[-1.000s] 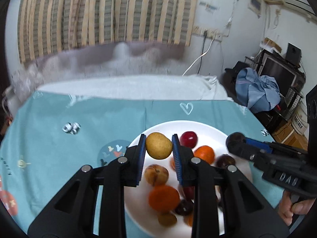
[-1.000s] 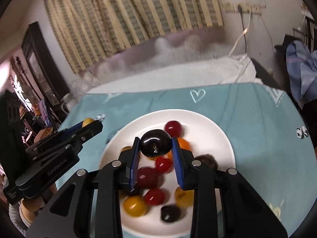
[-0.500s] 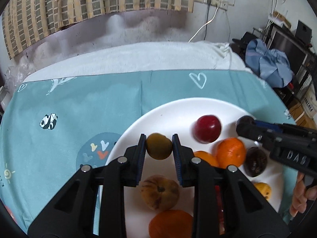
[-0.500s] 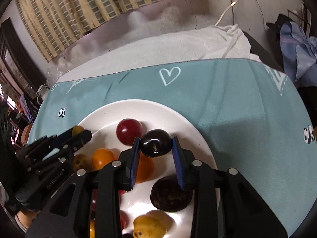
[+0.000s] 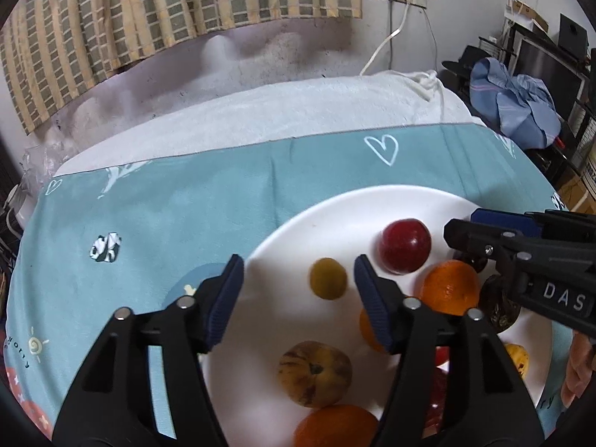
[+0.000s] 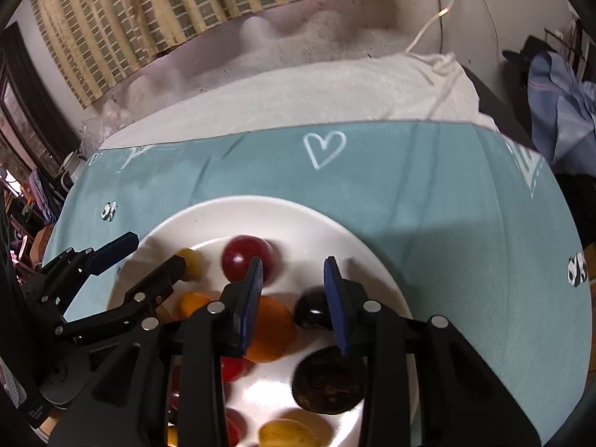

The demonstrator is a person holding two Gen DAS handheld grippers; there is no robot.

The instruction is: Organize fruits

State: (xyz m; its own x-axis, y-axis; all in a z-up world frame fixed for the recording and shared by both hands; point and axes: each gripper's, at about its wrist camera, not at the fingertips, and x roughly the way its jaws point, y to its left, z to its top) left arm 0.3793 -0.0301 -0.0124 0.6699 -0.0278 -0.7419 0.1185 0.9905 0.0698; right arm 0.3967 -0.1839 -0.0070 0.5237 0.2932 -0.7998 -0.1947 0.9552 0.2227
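A white plate [image 5: 354, 216] [image 6: 298, 223] on the teal cloth holds several fruits. My left gripper [image 5: 298, 268] [image 6: 149, 253] hangs low over its left part. Its jaws are opening, and a small yellow fruit [image 5: 327, 278] [image 6: 192, 260] lies loose between them, clear of both pads. My right gripper [image 6: 293, 260] [image 5: 465, 223] stands over the plate's right side with a gap between its pads. A dark plum [image 6: 313, 313] lies on the plate just below them, beside the right pad. A red plum [image 5: 405, 246] [image 6: 246, 257] and an orange [image 5: 450, 287] [image 6: 270, 329] lie between the grippers.
A striped brown fruit [image 5: 314, 372], another orange [image 5: 335, 424] and a large dark fruit [image 6: 327, 383] lie on the plate's near part. The teal cloth [image 5: 186, 205] spreads left and back to a white blanket [image 5: 279, 111]. A hand [image 5: 577, 372] holds the right gripper.
The left jaws opened and let the yellow fruit go onto the plate. The dark plum left the right jaws and lies on the plate. Both grippers sank closer to the plate.
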